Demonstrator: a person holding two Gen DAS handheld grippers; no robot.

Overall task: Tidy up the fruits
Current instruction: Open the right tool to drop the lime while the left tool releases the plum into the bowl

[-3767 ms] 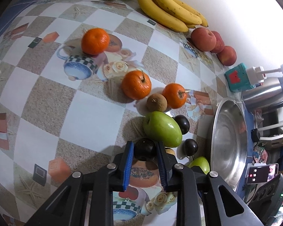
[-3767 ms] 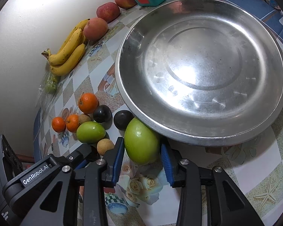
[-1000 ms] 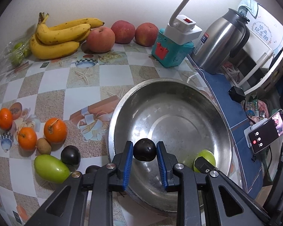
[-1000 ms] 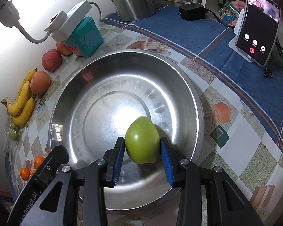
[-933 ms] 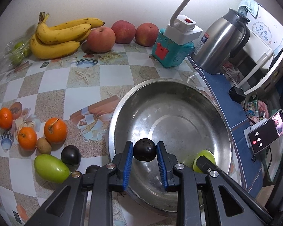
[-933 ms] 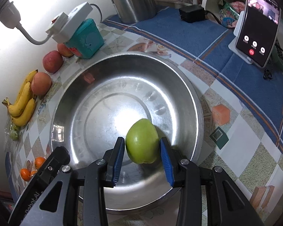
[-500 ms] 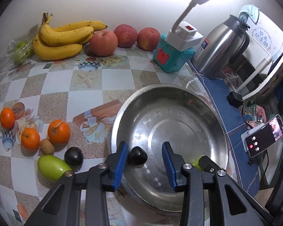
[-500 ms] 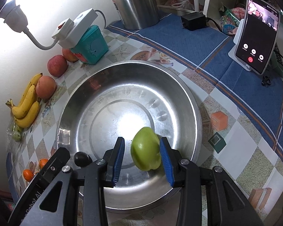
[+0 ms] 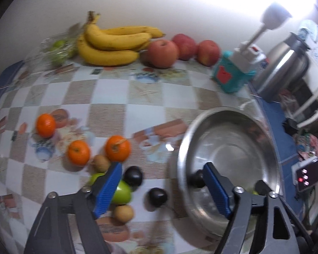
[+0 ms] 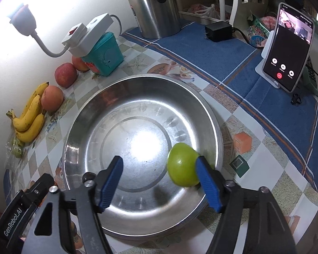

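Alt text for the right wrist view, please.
The right hand-held gripper is opening over a steel basin, a green fruit lying inside by its right finger. Bananas, apples and a kettle line the wall; a phone stands right.

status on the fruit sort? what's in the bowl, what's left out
Done: a green fruit and a dark plum lie in the steel bowl. In hand: nothing; left gripper and right gripper are both opening, releasing them. Left on the table: three oranges, two dark plums, another green fruit, two small brown fruits.
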